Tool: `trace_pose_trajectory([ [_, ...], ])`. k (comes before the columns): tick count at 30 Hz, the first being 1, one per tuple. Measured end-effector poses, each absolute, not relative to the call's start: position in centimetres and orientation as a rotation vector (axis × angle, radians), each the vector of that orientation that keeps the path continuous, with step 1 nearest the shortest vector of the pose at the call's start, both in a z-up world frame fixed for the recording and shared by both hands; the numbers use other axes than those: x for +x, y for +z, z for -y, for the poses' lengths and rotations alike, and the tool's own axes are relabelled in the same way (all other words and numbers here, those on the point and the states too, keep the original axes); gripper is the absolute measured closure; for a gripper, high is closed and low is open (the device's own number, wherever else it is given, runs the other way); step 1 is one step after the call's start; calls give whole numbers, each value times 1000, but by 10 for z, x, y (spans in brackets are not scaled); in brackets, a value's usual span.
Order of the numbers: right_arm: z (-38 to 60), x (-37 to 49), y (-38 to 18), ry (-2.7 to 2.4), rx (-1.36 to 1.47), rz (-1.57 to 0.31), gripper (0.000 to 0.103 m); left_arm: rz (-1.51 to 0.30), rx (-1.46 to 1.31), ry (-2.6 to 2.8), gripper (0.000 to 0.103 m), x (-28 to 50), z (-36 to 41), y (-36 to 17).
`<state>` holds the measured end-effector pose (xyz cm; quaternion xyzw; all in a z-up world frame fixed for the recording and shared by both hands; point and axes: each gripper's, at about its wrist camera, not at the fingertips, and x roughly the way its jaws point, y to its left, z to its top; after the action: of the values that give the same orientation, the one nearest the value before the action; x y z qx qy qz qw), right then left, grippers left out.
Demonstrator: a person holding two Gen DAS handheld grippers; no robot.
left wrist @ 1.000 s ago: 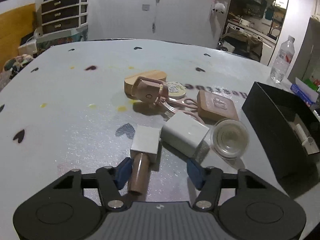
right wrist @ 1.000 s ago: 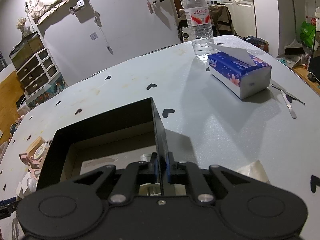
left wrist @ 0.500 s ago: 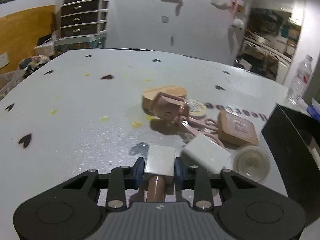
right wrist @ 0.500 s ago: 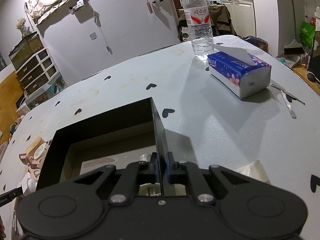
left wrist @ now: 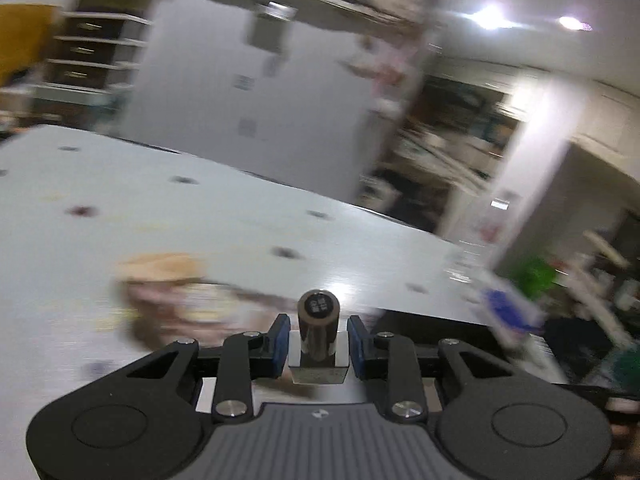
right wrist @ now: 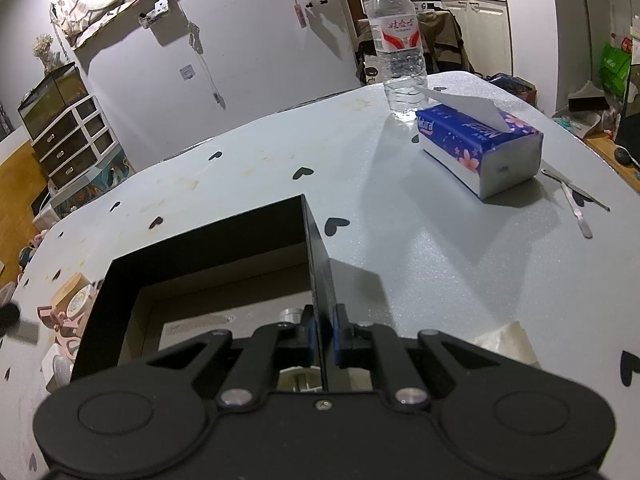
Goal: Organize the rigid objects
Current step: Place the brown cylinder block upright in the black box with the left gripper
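Note:
My left gripper [left wrist: 319, 340] is shut on a small bottle with a white square cap and a brown tube [left wrist: 318, 330]; the tube points forward and up, lifted off the table. The left wrist view is blurred by motion. The pile of pinkish and wooden items [left wrist: 168, 292] lies blurred to the left below. My right gripper [right wrist: 323, 334] is shut on the right wall of the black box [right wrist: 316, 248], which holds a few small items. The pile also shows left of the box in the right wrist view [right wrist: 68, 312].
A blue tissue pack [right wrist: 480, 148] and a water bottle [right wrist: 396, 44] stand on the far right of the table. Metal tweezers [right wrist: 576, 196] lie near the right edge. A crumpled wrapper [right wrist: 504, 340] lies beside my right gripper.
My left gripper closed on the white-capped bottle, lifted it off the table and swung right toward the black box. The right gripper has not moved.

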<state>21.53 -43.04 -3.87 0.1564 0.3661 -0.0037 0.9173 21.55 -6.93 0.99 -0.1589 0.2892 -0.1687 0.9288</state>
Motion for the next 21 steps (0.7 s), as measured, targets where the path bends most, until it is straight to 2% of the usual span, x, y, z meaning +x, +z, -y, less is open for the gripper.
trace_pose_trajectory([
  [10, 430, 214, -38, -4, 320, -748, 94, -802, -267, -606, 71, 257, 194, -10],
  [21, 434, 213, -40, 8, 339, -740, 94, -874, -174, -538, 71, 295, 253, -30],
])
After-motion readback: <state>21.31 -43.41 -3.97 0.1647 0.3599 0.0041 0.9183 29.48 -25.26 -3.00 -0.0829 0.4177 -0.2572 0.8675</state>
